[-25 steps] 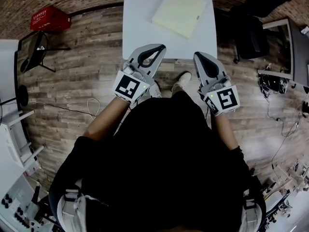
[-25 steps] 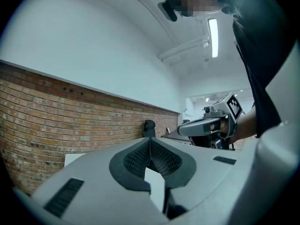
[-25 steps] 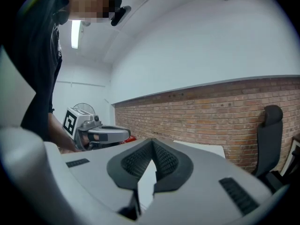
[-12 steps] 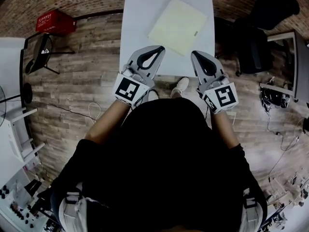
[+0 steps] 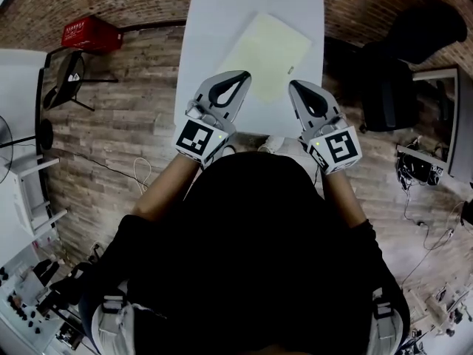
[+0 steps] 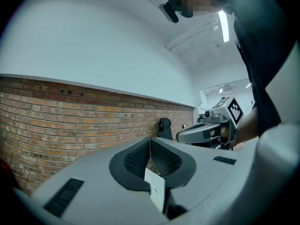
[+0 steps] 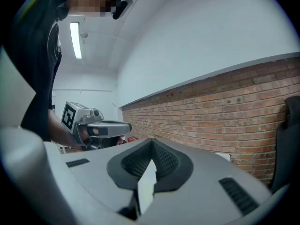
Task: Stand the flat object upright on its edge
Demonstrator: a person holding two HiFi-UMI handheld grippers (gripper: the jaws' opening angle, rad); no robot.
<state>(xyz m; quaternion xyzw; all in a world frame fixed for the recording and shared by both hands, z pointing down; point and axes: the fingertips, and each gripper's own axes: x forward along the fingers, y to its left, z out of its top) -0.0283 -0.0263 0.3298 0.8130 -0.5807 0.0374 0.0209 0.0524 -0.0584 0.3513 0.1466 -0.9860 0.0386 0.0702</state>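
Observation:
A pale yellow flat object (image 5: 262, 54) lies flat on the white table (image 5: 211, 21), turned at an angle. Both grippers hover above the table's near edge, pointing level toward it. My left gripper (image 5: 246, 74) is shut with nothing in it, its tip just left of the object's near corner. My right gripper (image 5: 293, 85) is also shut and empty, just right of that corner. In the left gripper view the left gripper's tips (image 6: 150, 139) meet, and the right gripper (image 6: 206, 131) shows beside them. The right gripper view shows the right gripper's tips (image 7: 152, 142) touching, with the left gripper (image 7: 101, 128) alongside.
A brick wall (image 6: 70, 125) runs behind the table. On the wooden floor are a red box (image 5: 92, 33) and a black stand (image 5: 63, 80) at the left, and a black chair (image 5: 414, 43) at the right. Cables (image 5: 421, 220) trail at the right.
Both grippers have moved forward from in front of the table to above its near edge, beside the flat object's near corner. Their jaws stayed shut.

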